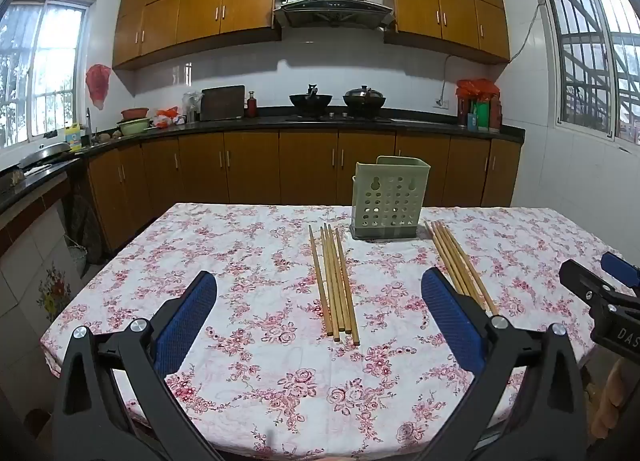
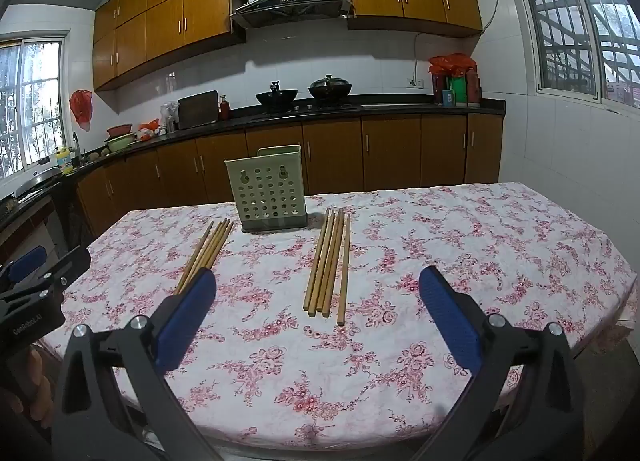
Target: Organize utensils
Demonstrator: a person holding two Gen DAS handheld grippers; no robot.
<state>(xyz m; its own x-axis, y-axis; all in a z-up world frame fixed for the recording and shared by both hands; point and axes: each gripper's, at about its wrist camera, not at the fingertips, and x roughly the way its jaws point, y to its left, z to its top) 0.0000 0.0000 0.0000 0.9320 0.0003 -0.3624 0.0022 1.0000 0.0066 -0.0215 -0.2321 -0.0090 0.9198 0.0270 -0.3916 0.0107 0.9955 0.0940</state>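
A pale green perforated utensil holder (image 1: 389, 199) (image 2: 267, 189) stands upright at the far side of the table. One bundle of several wooden chopsticks (image 1: 334, 283) (image 2: 204, 251) lies to its left, another bundle (image 1: 460, 263) (image 2: 327, 265) to its right. My left gripper (image 1: 320, 289) is open and empty, held above the near table, short of the left bundle. My right gripper (image 2: 318, 285) is open and empty, short of the right bundle. Each gripper shows at the edge of the other's view: the right one (image 1: 600, 285), the left one (image 2: 44, 265).
The table carries a white cloth with pink roses (image 1: 256, 261) (image 2: 460, 237). Behind it run brown kitchen cabinets and a black counter (image 1: 280, 121) with two woks (image 1: 336, 101). The near table edge lies just below both grippers.
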